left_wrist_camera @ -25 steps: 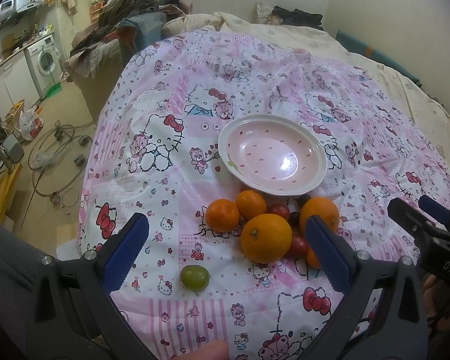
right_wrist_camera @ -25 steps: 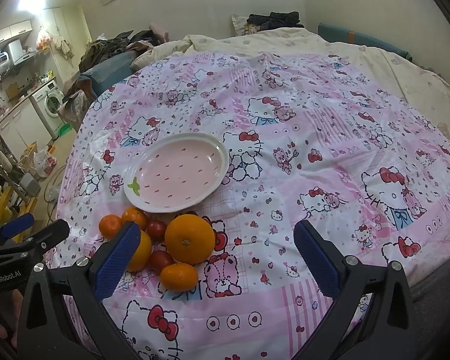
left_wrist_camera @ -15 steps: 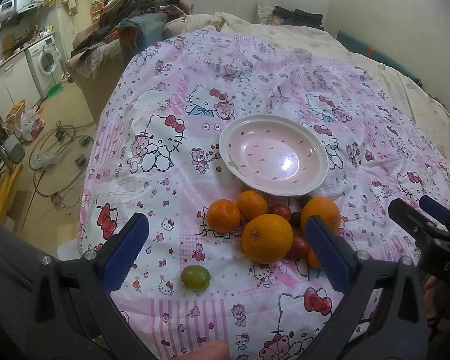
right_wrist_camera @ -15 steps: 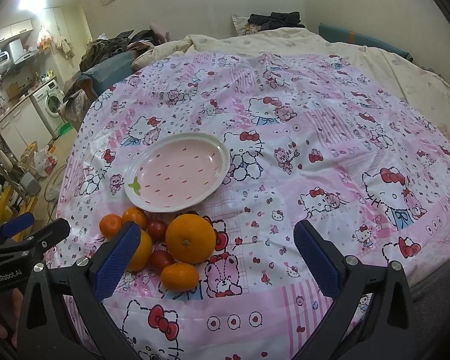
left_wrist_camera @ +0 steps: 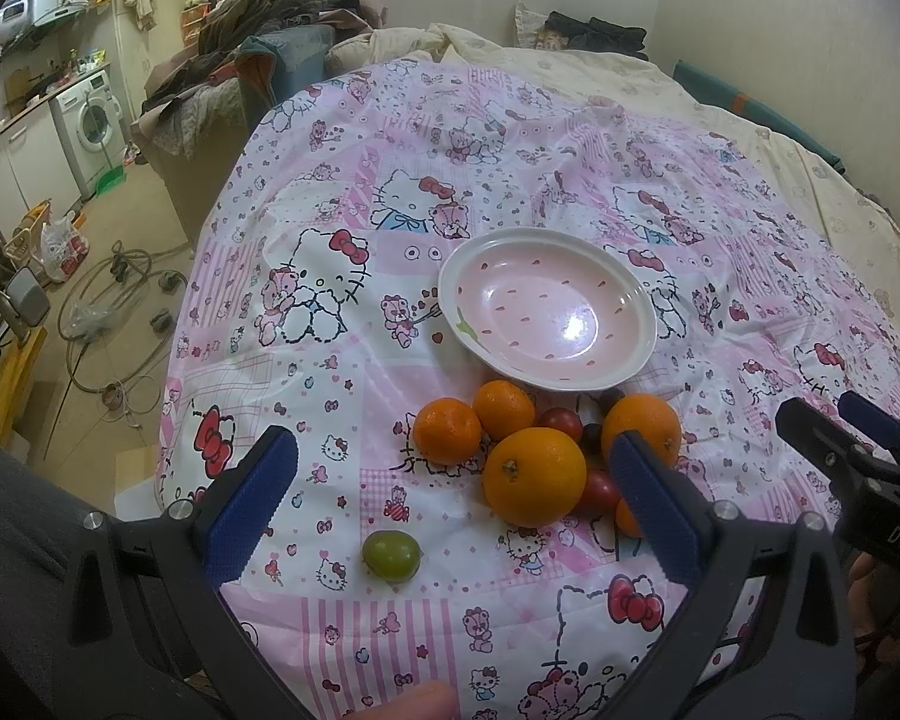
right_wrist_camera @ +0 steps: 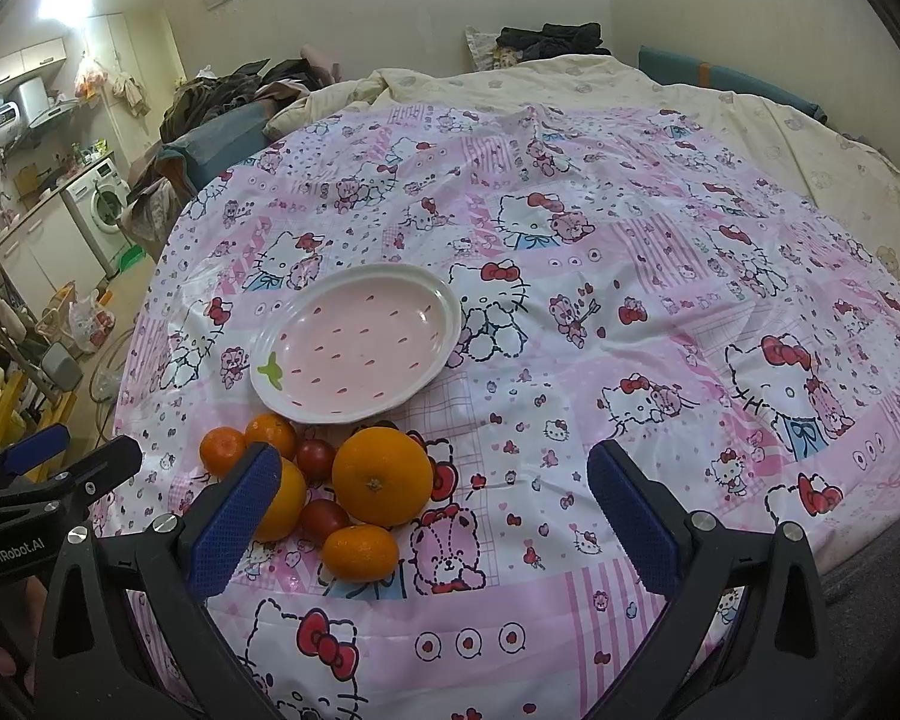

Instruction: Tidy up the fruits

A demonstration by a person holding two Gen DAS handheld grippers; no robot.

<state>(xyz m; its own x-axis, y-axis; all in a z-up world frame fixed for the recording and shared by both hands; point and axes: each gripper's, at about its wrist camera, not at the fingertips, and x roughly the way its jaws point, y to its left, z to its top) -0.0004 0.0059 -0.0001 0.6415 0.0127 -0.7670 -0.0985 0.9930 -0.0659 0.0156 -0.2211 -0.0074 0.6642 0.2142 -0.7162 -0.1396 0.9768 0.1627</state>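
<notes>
An empty pink plate (left_wrist_camera: 642, 324) (right_wrist_camera: 432, 360) with a white rim lies on the Hello Kitty cloth. Just in front of it sits a cluster of fruit: a big orange (left_wrist_camera: 534, 476) (right_wrist_camera: 382, 476), smaller oranges (left_wrist_camera: 447, 429) (right_wrist_camera: 359, 552) and dark red small fruits (left_wrist_camera: 561, 420) (right_wrist_camera: 316, 459). A green fruit (left_wrist_camera: 391, 553) lies apart, nearer me. My left gripper (left_wrist_camera: 450, 498) is open and empty, above the cloth short of the fruit. My right gripper (right_wrist_camera: 432, 504) is open and empty, right of the cluster. Each gripper shows at the edge of the other's view.
The pink cloth (right_wrist_camera: 630, 300) covers a bed with a cream quilt (right_wrist_camera: 750, 114) behind. The bed's left edge drops to a floor with cables (left_wrist_camera: 108, 312), a washing machine (left_wrist_camera: 93, 120) and a pile of clothes (left_wrist_camera: 258, 30).
Almost nothing. The left view has shifted very slightly; fruit, plate and both open grippers stay as they were.
</notes>
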